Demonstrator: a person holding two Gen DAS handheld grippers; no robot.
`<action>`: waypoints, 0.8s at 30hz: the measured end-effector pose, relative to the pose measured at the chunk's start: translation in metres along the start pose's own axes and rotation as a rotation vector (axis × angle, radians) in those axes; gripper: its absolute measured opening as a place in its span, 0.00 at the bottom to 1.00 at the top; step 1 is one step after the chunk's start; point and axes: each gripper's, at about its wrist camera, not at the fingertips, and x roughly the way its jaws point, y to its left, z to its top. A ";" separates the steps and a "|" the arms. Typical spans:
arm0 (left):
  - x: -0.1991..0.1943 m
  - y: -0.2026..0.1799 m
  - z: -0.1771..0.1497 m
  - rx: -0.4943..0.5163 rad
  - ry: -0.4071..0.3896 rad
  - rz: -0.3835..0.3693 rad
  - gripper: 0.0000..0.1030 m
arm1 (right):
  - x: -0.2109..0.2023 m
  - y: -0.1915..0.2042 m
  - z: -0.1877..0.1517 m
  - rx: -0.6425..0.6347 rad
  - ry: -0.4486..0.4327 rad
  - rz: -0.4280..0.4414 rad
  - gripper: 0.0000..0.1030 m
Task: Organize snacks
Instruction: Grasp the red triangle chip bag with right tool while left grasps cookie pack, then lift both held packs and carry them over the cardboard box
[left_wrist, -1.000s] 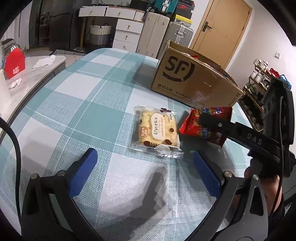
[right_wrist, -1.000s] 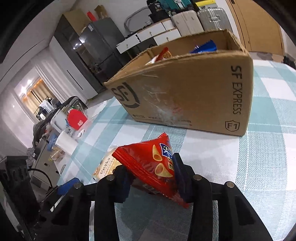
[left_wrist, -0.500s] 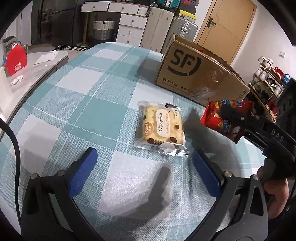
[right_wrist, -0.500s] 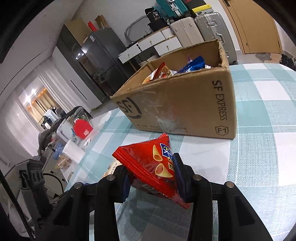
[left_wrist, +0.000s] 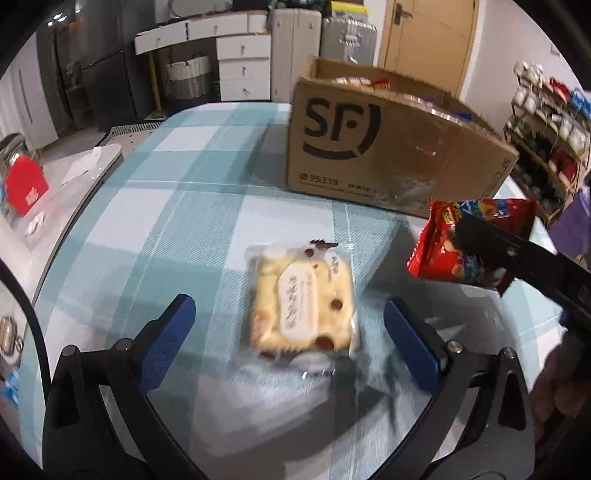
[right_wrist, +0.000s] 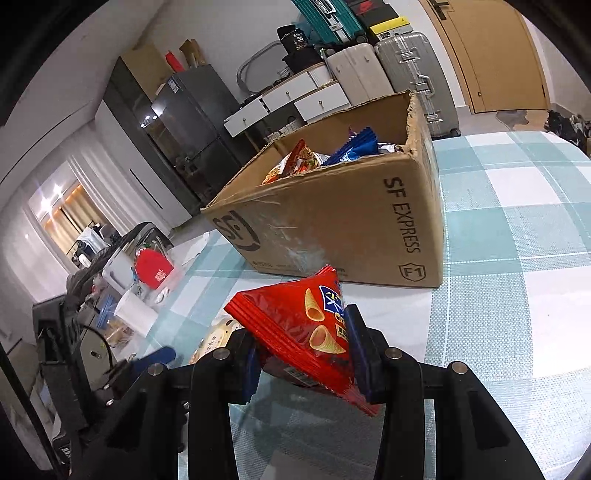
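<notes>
**Chips clamped, biscuit pack waiting between open jaws**

The right gripper (right_wrist: 303, 354) is clamped on a red chip bag (right_wrist: 306, 332), its pads pinching the bag's lower body so the top corner sticks up and forward, clear of the surface (right_wrist: 517, 229). The bag looks light and puffy with air; the film is slick and crushes easily, so a firm squeeze on the middle risks breaking the cones inside. A hold nearer a sealed edge would be kinder, though the present grip looks secure enough to carry.

The left gripper (left_wrist: 288, 325) stands with its jaws wide apart, one blue pad on either side of a biscuit pack (left_wrist: 303, 299) that lies flat on the checked cloth, touching neither pad. This pack is a flat, clear-wrapped slab: light, fairly stiff, but brittle within. Because it lies flat, the pads would probably have to come down on its two long sides, or catch the crimped end seam, which is thin and slippery.

Beyond both stands the open box (right_wrist: 332, 229), already holding several packets, near the chip bag and a little further from the biscuits. It is likely where both snacks go.
</notes>
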 end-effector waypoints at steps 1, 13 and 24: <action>0.007 -0.002 0.003 0.010 0.023 0.015 0.99 | 0.000 0.001 0.000 -0.001 0.000 0.000 0.40; 0.006 0.002 0.004 0.058 0.077 -0.028 0.53 | -0.004 -0.001 0.000 0.011 -0.012 0.000 0.40; -0.023 0.035 -0.012 -0.031 0.065 -0.069 0.53 | -0.003 0.011 0.001 -0.019 -0.005 -0.013 0.40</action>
